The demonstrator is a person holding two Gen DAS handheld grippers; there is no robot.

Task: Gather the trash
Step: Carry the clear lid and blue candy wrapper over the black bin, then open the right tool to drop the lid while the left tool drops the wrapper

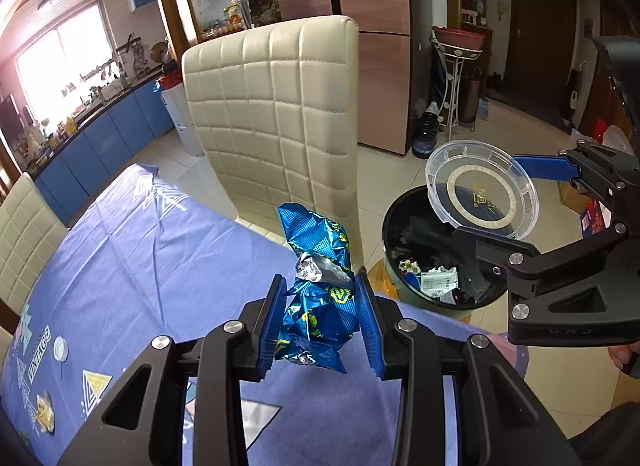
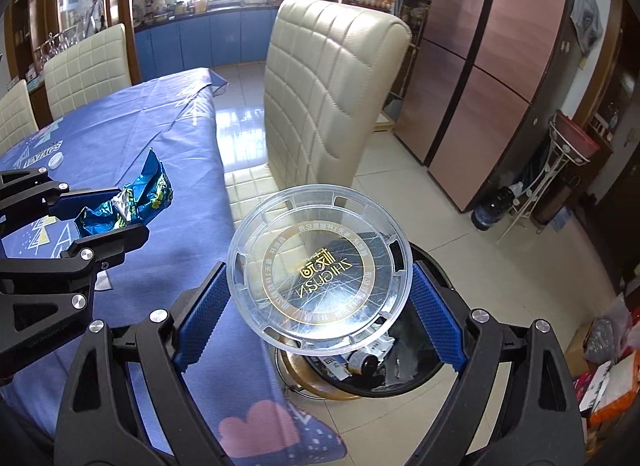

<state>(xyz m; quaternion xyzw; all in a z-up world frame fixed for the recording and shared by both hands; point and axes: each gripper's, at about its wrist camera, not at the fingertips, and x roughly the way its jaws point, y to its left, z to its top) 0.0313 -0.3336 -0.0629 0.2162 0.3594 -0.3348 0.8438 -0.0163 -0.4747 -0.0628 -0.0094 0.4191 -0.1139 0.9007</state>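
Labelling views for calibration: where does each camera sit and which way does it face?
Left wrist: on the left tool, looking down over the table edge at its blue wrapper; right tool at the right.
Right wrist: on the right tool, looking down at its clear lid above the bin; left tool at the left.
Shared: wrapper, lid, bin, chair.

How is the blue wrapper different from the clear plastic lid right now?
The blue wrapper is crumpled, shiny foil; the clear plastic lid is rigid, round and see-through with gold print. The wrapper sits in the left gripper, above the tablecloth; the lid spans the right gripper's wide jaws, above the trash bin. Both are held off the table.
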